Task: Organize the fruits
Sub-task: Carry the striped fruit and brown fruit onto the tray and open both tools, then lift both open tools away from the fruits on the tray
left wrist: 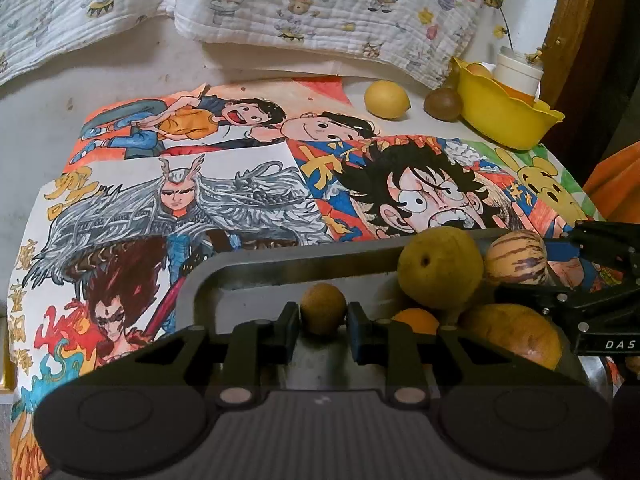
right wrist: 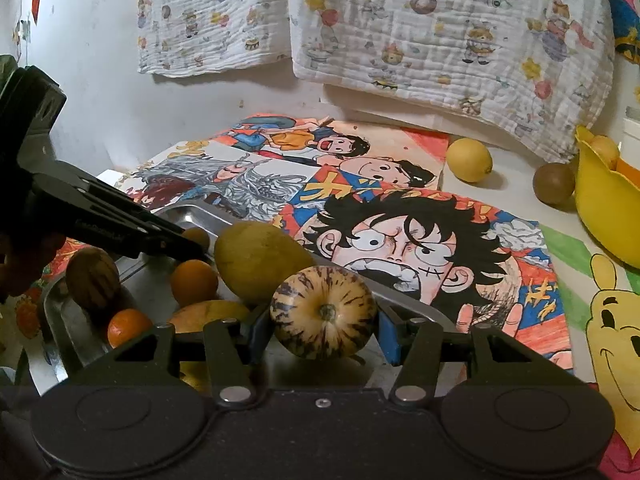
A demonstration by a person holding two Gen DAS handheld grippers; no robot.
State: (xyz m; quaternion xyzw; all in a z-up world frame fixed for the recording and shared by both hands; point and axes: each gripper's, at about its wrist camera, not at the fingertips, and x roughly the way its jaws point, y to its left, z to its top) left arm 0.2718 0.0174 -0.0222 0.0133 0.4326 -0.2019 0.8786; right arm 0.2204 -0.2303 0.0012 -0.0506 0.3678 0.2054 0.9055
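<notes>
Left claw (left wrist: 323,314) pinches a small brown fruit (left wrist: 322,307); right claw (right wrist: 322,325) clasps a striped melon (right wrist: 322,316).

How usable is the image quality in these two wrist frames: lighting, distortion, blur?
Left wrist view: dim warm light, strong fisheye bending with dark corners; the small brown fruit in the left gripper is sharp, the yellow bowl softer. Right wrist view: same curvature and vignetting; the striped fruit in the right gripper is crisp, the metal tray shows mild glare.
</notes>
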